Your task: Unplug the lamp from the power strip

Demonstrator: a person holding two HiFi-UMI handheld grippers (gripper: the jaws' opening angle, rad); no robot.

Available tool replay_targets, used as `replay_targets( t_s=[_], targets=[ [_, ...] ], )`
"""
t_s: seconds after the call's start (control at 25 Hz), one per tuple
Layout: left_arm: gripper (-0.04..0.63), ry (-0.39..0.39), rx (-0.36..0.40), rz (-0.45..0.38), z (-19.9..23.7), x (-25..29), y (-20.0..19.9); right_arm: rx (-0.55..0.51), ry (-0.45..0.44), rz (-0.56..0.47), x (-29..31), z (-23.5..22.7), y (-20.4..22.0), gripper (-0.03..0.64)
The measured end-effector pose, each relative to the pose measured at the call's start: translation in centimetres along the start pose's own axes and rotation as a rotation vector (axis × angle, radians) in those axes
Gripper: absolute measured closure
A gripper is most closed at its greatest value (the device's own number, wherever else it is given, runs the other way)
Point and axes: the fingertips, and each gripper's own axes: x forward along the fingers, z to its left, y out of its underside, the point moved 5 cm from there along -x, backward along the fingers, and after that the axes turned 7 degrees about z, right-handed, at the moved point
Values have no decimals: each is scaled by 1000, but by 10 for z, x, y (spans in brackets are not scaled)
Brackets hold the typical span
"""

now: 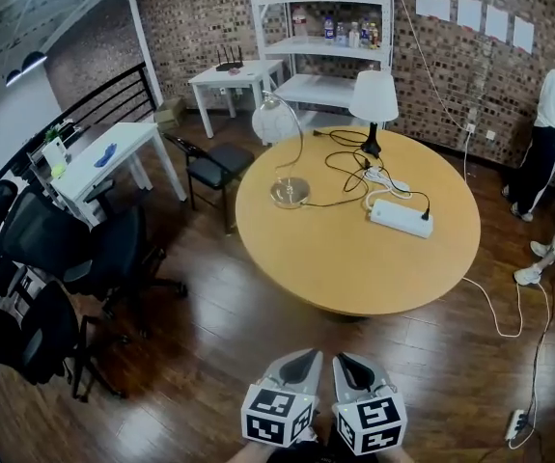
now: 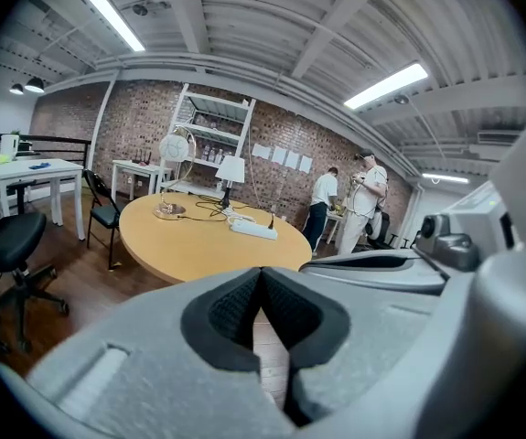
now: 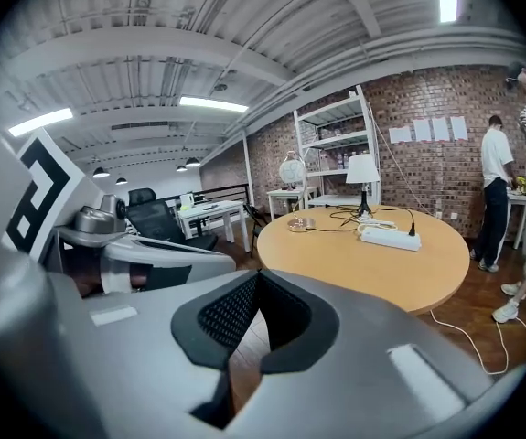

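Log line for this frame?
left tool: shut, empty | right tool: shut, empty | both short of table | lamp: on table | strip: black plug in

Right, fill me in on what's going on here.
A person holds a gripper in each hand. The left gripper and the right gripper are side by side above the wooden floor, short of the round table. Both are shut and hold nothing. On the table stand a lamp with a white shade and a white power strip with a black plug in it. The unplugging has not begun.
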Motion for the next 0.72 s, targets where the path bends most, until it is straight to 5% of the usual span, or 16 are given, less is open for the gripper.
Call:
replay_targets(
  t_s=[0.72],
  targets=[
    [600, 123, 64, 66, -35, 155, -72, 102, 131, -28, 36, -159, -38, 615]
  ],
)
